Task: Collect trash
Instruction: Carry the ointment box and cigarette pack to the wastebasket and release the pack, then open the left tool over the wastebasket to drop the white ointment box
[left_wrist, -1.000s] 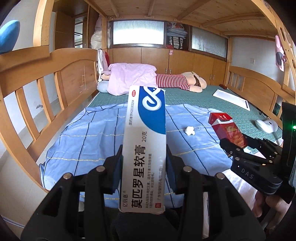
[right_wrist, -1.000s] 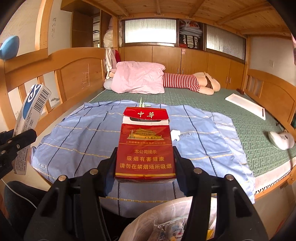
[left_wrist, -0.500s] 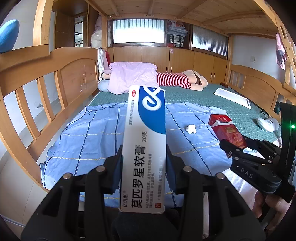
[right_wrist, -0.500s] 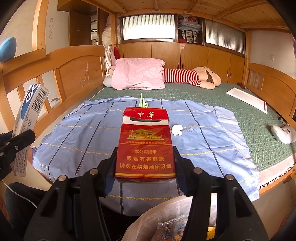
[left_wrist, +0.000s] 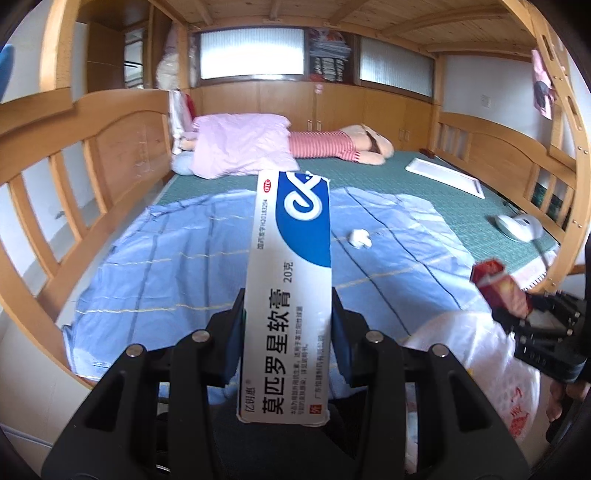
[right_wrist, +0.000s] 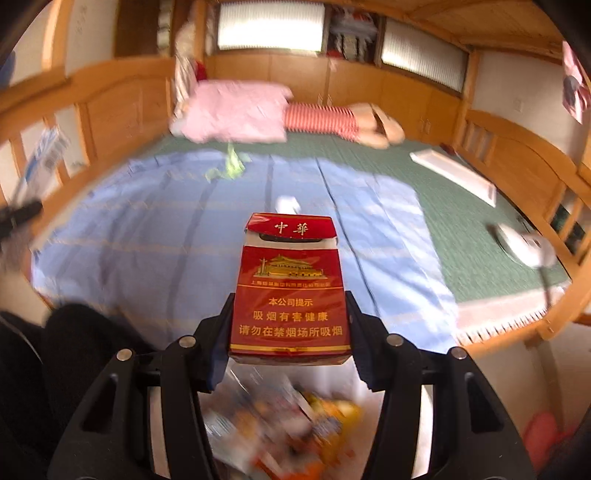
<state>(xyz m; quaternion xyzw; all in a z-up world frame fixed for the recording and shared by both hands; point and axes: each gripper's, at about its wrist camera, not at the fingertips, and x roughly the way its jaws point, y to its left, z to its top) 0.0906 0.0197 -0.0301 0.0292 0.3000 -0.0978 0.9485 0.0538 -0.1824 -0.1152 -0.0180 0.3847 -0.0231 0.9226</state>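
My left gripper is shut on a white and blue ointment box, held upright above the foot of the bed. My right gripper is shut on a red cigarette pack; it also shows at the right edge of the left wrist view as the cigarette pack. Right below the pack sits a white plastic trash bag with several wrappers in the trash bag. A crumpled white tissue and a green wrapper lie on the blue sheet.
A blue striped sheet covers the near part of a green mat. Wooden rails line both sides. A pink pillow, a striped doll, a white board and a white device lie farther back.
My right gripper has moved right and down with the cigarette pack, so it now hangs over the open trash bag. The left gripper has barely moved.
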